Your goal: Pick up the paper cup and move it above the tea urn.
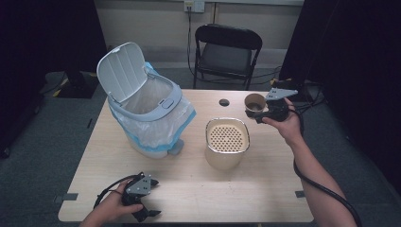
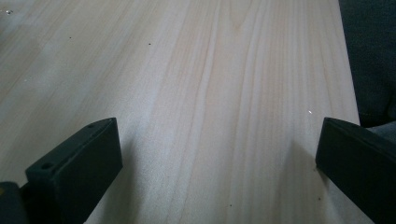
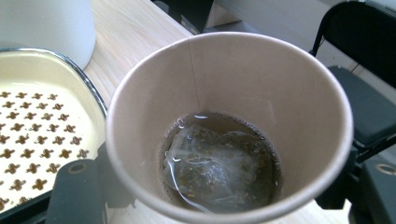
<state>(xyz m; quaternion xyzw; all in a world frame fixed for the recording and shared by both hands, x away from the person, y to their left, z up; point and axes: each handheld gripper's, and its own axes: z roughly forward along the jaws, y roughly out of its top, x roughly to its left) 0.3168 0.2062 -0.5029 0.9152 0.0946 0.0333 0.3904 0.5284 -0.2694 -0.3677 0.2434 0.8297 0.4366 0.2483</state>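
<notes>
A: From the high view, what lies on the worktop (image 1: 189,189)?

B: A white bin (image 1: 146,113) with its lid (image 1: 122,71) swung up and a clear liner with a blue edge folded over its rim stands at the left-centre. Near it to the right sits a cream container with a perforated top (image 1: 227,142). A black folding chair (image 1: 227,52) stands beyond the far edge.

A: And the hands?

B: The left tongs (image 1: 146,213) rest low at the near edge, held in the person's left hand (image 1: 113,205), well apart from everything else. The right tongs (image 1: 253,112) are raised at the far right, gripping a brown paper cup (image 1: 255,101), with the right hand (image 1: 288,125) behind them (the grey plate sits on top).

A: What does the left gripper view give?

B: Bare pale wood grain, with the two black jaws standing wide apart and nothing between them. The worktop's edge runs down the right side, grey floor beyond it.

A: And the right gripper view?

B: The cup (image 3: 229,126) sits between the jaws, which press on its sides, so those tongs are closed on it. Inside is a shallow pool of brownish liquid with a soaked tea bag (image 3: 210,168) lying in it. The cream container (image 3: 42,130) shows at the left, just beside the cup (its holes look flower-shaped), and the chair (image 3: 359,70) at the right.
</notes>
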